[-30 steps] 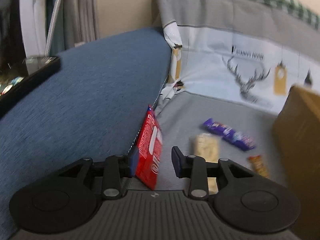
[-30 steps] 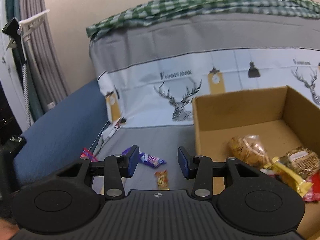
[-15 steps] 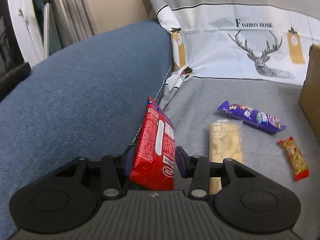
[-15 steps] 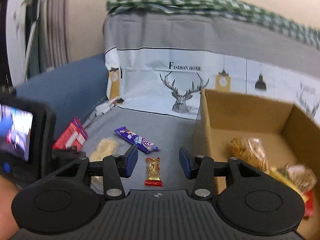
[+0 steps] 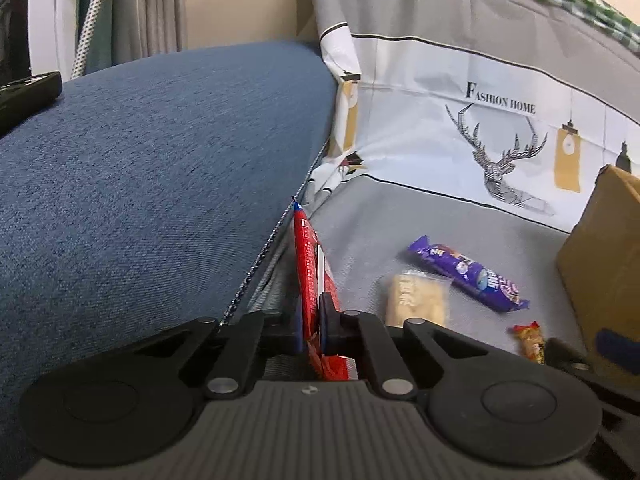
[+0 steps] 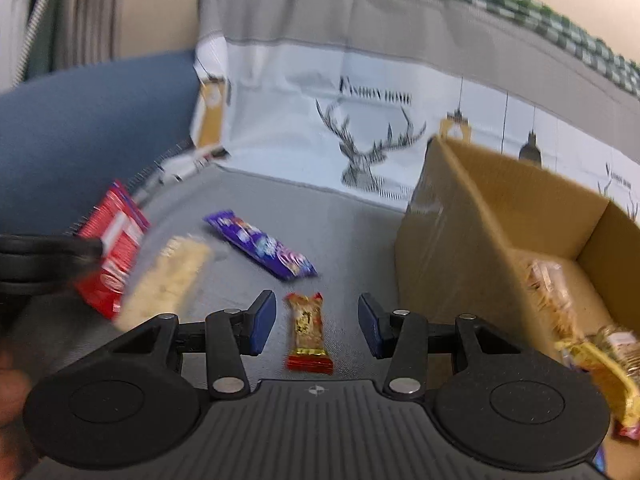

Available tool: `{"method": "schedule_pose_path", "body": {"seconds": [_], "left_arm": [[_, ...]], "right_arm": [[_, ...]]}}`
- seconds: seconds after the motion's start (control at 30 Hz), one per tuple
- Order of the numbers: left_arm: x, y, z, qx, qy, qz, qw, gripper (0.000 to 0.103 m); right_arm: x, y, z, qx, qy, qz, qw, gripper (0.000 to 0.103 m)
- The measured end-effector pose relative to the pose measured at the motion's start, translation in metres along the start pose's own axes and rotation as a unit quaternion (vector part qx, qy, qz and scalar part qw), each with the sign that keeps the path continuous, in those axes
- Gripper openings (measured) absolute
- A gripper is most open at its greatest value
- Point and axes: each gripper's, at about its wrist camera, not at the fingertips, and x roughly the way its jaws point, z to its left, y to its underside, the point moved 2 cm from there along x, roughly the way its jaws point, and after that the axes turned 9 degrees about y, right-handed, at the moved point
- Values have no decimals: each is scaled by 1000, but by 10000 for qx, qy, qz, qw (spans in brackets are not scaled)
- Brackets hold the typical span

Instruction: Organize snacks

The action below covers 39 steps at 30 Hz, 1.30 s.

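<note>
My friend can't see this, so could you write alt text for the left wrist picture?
Black tongs clamp a red snack packet standing on edge against a blue cushion. On the grey cover lie purple, pale and small orange snacks beside a cardboard box.

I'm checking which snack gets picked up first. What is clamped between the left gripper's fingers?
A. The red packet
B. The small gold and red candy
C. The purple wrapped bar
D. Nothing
A: in the left wrist view the left gripper has its jaws pressed shut on the red packet, which stands on edge, while the purple bar and the small gold and red candy lie loose on the grey cover.
</note>
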Motion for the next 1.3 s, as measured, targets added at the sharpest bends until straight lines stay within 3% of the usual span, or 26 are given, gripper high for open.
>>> {"method": "schedule_pose_path", "body": {"seconds": [0.2,0.27,0.3,0.4,0.57,0.7,0.93,1.1,1.2,1.3], "left_arm": [[-2,0,0,-90,221,-24,9997,6],[-3,-1,2,-152,239,-43,9996,6],[-4,-1,3,-202,252,-67,9995,6],[-9,-2,5,-308,333,-169,9988,6],[-24,-5,8,-352,506,-362,9974,6],[-39,-7,10,-386,650,-446,9961,6],[-71,-8,17,-433,826,-556,9941,6],[-101,-5,21,-546,1239,-784,9877,6],[-120,0,17,-502,1688,-815,9810,6],[-122,5,15,-642,2243,-408,9715,6]], "right_arm": [[40,12,7,-16,48,613,9981,47],[40,14,8,-33,-12,616,9981,38],[39,13,9,-25,-174,625,9979,21],[31,10,12,-79,-467,497,9976,19],[1,4,13,-226,-773,259,9964,18],[-28,1,5,-403,-1036,313,9933,18],[-100,3,-27,-512,-1391,129,9889,18],[-131,26,-33,-582,-1590,110,9855,18],[-134,41,-29,-651,-1518,93,9862,18],[-123,51,-26,-581,-1549,332,9857,18]]}}
